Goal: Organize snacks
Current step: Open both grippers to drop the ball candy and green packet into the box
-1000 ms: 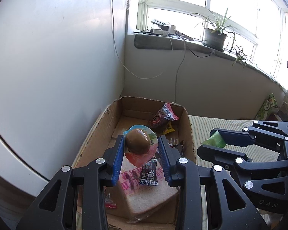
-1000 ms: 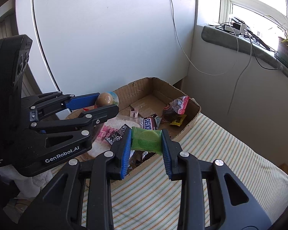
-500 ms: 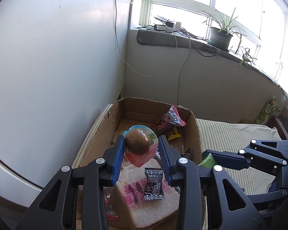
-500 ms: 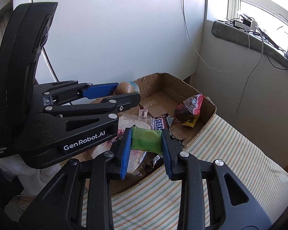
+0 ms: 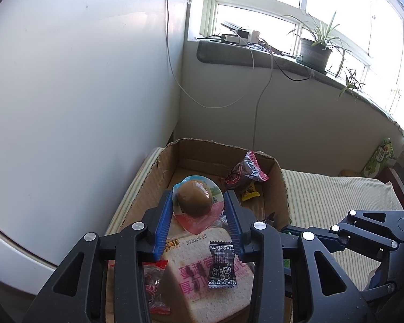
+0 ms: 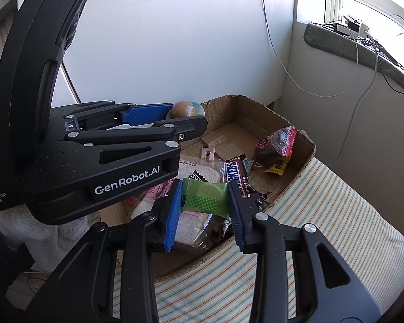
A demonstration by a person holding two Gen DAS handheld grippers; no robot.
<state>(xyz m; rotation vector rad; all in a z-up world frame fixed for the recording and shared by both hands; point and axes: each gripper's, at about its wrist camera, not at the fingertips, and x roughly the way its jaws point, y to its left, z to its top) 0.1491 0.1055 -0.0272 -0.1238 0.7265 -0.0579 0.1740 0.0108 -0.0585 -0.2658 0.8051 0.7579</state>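
Both grippers are parked over the cardboard box (image 6: 307, 145), which sits on a striped bed (image 6: 336, 215) jammed right into the corner, white wall (image 5: 80, 80) along its left side. So not much room on that side or behind it, the free space is all over the bedding to the right.

Left gripper (image 5: 199, 202) has the packaged egg (image 5: 194, 198) between its fingers and they're easing apart; the wrapper edges look like they touch the blue pads (image 5: 163, 220), so I'd say it's held. It hangs above the bread pack (image 5: 202, 277) in the near part of the box, with a small black sachet (image 5: 221, 265) lying on the bread.

Right gripper (image 6: 205, 196) is over the near right edge of the box, fingers opening but the green packet (image 6: 205, 196) spans pad to pad. Snickers bar (image 6: 235, 173) right behind it. The far corner has a red-trimmed bag (image 6: 276, 146) and bare cardboard floor beside it
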